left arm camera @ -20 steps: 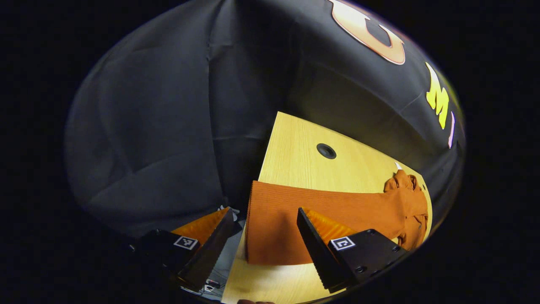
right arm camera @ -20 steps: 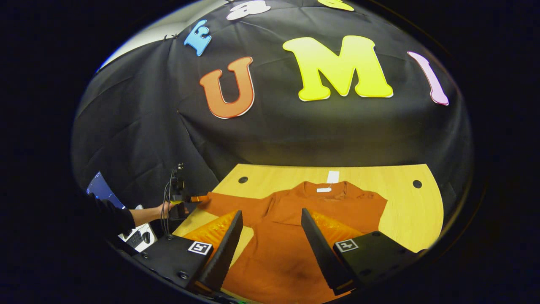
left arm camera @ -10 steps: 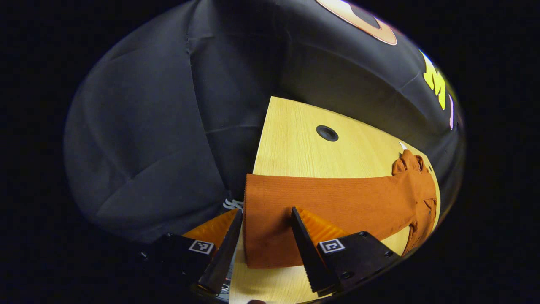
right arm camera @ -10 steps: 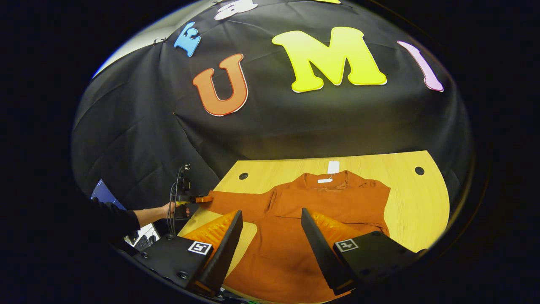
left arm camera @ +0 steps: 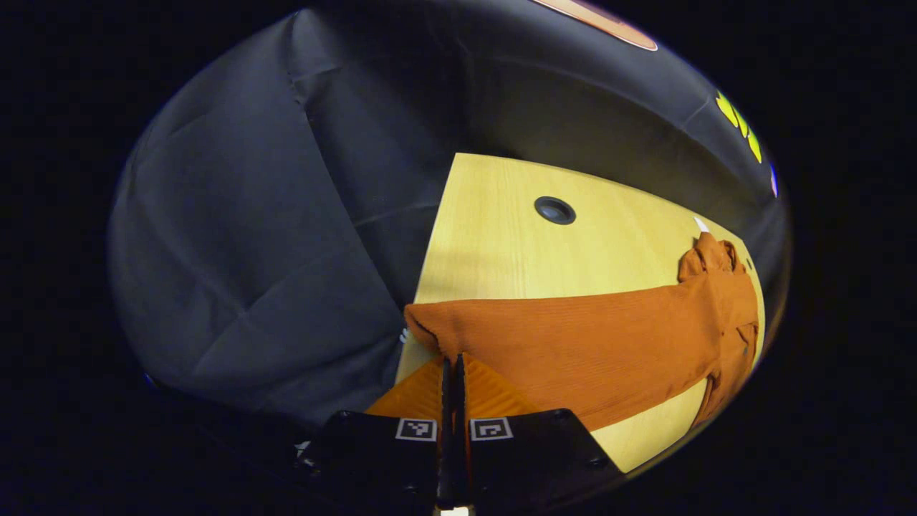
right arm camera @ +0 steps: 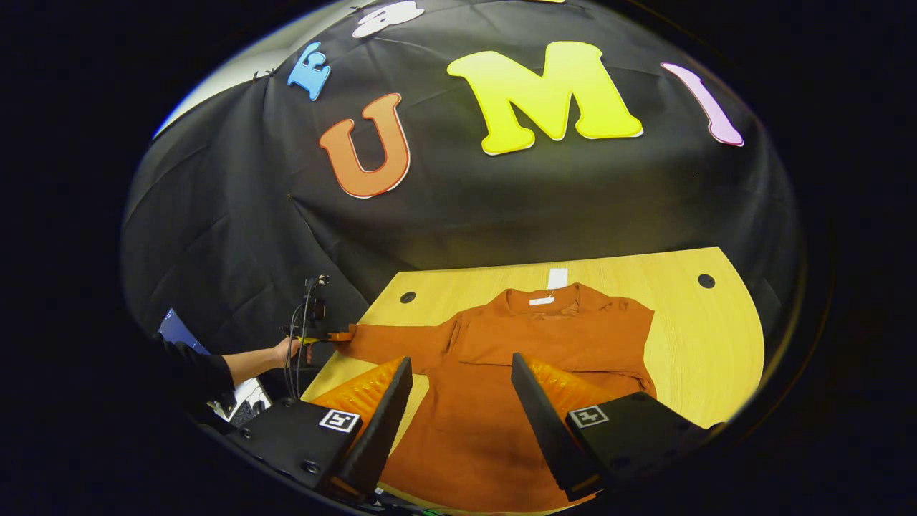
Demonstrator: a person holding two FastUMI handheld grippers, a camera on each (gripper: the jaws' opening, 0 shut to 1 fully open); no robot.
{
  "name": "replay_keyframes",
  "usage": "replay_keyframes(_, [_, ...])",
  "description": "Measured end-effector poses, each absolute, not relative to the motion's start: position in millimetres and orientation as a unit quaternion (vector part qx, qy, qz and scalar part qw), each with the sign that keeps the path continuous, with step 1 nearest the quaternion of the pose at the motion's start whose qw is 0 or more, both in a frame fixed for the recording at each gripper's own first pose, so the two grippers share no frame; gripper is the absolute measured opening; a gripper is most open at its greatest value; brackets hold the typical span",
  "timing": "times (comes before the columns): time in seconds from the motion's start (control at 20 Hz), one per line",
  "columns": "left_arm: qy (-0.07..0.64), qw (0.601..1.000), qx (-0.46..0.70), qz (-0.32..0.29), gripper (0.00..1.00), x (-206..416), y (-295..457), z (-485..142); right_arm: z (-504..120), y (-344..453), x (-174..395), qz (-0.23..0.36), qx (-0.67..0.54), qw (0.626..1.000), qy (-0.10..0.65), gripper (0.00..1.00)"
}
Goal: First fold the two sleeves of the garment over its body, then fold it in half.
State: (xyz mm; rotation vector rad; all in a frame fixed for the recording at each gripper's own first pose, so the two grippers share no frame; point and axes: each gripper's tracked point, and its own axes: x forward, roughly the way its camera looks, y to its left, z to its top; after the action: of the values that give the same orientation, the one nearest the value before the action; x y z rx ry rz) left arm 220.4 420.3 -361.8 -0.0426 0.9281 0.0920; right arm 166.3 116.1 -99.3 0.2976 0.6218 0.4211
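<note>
The left gripper is clenched on the cuff of the orange garment's sleeve at the table edge, bottom centre of the left gripper view. The right gripper — jaws spread, released — hovers over the garment, lower centre.

Garment hem — seemingly cut off behind right gripper.
</note>
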Motion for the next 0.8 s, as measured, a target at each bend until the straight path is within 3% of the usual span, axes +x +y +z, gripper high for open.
replay_keyframes(0.15, [0.438,0.897,0.0,0.061,0.03,220.9,413.5,-336.3,-91.1,112.7,159.2,0.219,0.149,0.92,0.289,0.9])
replay_keyframes(0.4, [0.394,0.918,0.034,0.04,0.03,224.8,364.4,-259.9,-74.7,103.5,149.3,0.243,0.135,0.926,0.254,0.9])
replay_keyframes(0.8, [0.364,0.931,0.009,0.003,0.03,234.9,239.1,-181.1,-53.7,36.0,117.5,0.235,0.148,0.935,0.221,0.9])
